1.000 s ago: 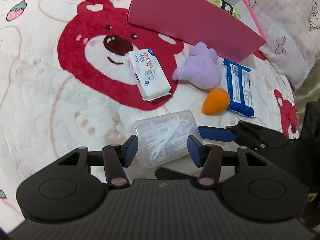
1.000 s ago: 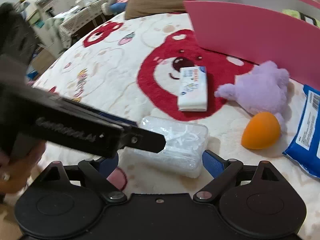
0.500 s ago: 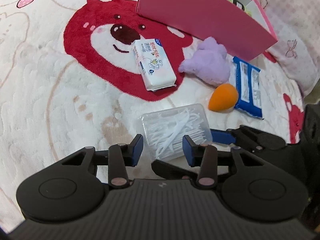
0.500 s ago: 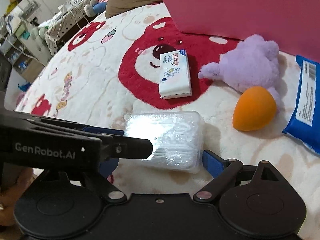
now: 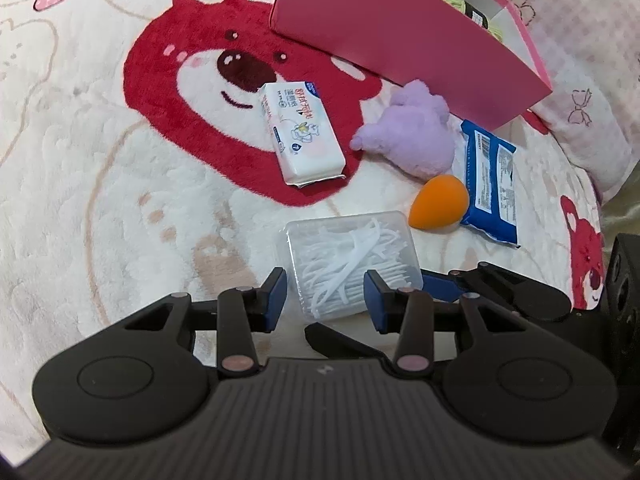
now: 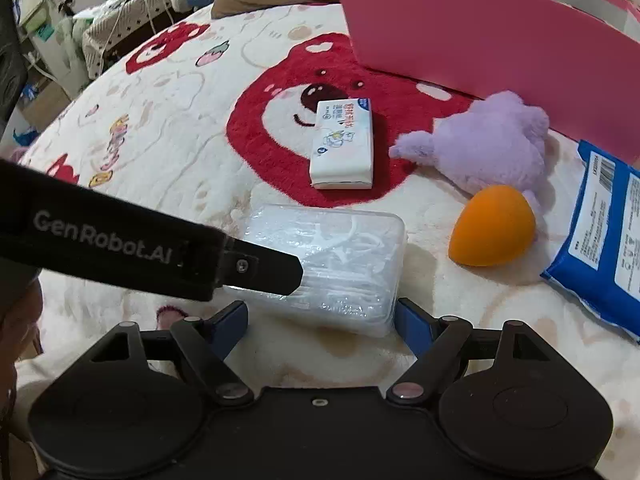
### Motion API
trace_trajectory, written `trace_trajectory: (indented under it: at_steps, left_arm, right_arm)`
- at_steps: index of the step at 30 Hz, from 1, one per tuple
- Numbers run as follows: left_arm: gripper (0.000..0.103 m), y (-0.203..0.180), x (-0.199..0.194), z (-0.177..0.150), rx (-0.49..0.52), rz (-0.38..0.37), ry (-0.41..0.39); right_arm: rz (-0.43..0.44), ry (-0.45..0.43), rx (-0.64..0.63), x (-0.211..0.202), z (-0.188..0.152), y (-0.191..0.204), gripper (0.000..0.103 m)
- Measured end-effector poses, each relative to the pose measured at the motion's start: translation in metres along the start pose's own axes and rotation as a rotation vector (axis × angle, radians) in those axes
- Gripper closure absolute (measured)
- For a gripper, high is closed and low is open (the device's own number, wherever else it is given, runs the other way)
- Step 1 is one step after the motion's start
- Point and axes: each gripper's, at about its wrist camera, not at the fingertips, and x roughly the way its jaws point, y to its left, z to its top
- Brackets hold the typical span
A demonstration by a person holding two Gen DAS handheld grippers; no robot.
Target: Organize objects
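Closer now: bear-print blanket

A clear plastic box of white floss picks lies flat on the blanket, lid shut. Beyond it a white tissue pack rests on the red bear print. To the right sit a purple plush toy, an orange sponge (egg-shaped, on its side) and a blue packet. The pink box stands open behind them.
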Motion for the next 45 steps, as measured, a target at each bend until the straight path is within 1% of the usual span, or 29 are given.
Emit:
trace_trajectory:
  at_steps: [3,5,9,12,15,20,25,30,35,41,45]
  left_arm:
    - [0.060,-0.016,0.004,-0.008,0.076,0.072,-0.026]
    - [0.060,-0.019,0.003,-0.007,0.078,0.084,-0.036]
    - [0.062,-0.020,-0.004,-0.006,0.074,0.068,-0.039]
    - [0.062,-0.028,-0.016,-0.007,0.104,0.051,-0.052]
    - [0.062,-0.039,-0.024,-0.007,0.139,0.030,-0.053]
    - [0.062,-0.043,-0.032,-0.008,0.149,0.030,-0.053]
    - [0.062,-0.043,-0.048,-0.006,0.157,0.019,-0.085]
    - [0.060,-0.041,-0.064,0.000,0.138,-0.004,-0.094]
    - [0.060,-0.050,-0.076,0.006,0.158,-0.035,-0.103]
    - [0.059,-0.065,-0.086,0.011,0.219,-0.034,-0.099]
    - [0.059,-0.074,-0.099,0.015,0.275,-0.031,-0.126]
  right_arm:
    - [0.002,0.006,0.002,0.003,-0.001,-0.001,0.019]
    - [0.005,-0.002,0.004,0.004,-0.003,-0.001,0.017]
    - [-0.003,-0.021,0.014,0.000,-0.003,0.000,0.017]
    - [-0.012,-0.029,0.005,-0.005,-0.004,0.002,0.017]
    - [-0.027,-0.022,0.023,-0.009,-0.005,0.002,0.017]
    - [-0.021,-0.037,0.032,-0.021,-0.008,0.001,0.017]
    - [-0.050,-0.079,-0.010,-0.037,-0.006,0.012,0.017]
    - [-0.059,-0.119,-0.052,-0.060,0.003,0.021,0.017]
    - [-0.065,-0.156,-0.031,-0.074,0.005,0.022,0.017]
    - [-0.079,-0.188,-0.011,-0.089,0.004,0.021,0.017]
    - [-0.096,-0.213,-0.012,-0.101,0.010,0.024,0.017]
